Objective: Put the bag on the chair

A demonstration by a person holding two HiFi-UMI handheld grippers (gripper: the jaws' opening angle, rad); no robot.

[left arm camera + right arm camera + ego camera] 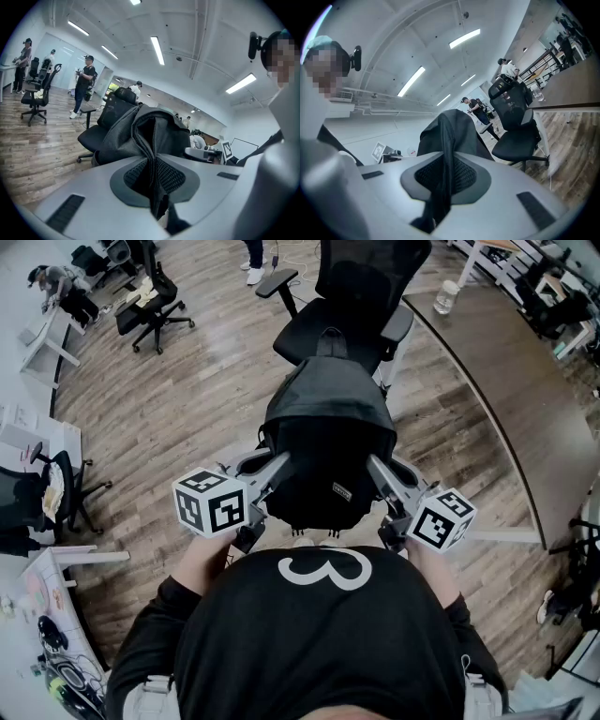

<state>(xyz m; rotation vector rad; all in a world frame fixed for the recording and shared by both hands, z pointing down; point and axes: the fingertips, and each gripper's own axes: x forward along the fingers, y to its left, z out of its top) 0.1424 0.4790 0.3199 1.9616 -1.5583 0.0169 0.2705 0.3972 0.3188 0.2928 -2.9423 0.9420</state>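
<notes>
A black backpack [323,442] hangs in the air in front of me, held from both sides. My left gripper [274,472] is shut on the bag's left edge; in the left gripper view black fabric [157,178] is pinched between the pads. My right gripper [377,472] is shut on the bag's right edge, with a fold of the fabric [443,176] squeezed between its pads. The black office chair [349,296] stands just beyond the bag, seat facing me, and shows as well as the chair [101,133] in the left gripper view and the chair [516,133] in the right gripper view.
A long dark curved table [511,390] with a clear bottle [447,296] runs along the right. Another office chair [150,306] stands far left, with white desks [42,334] at the left edge. People [84,84] stand further off on the wood floor [178,409].
</notes>
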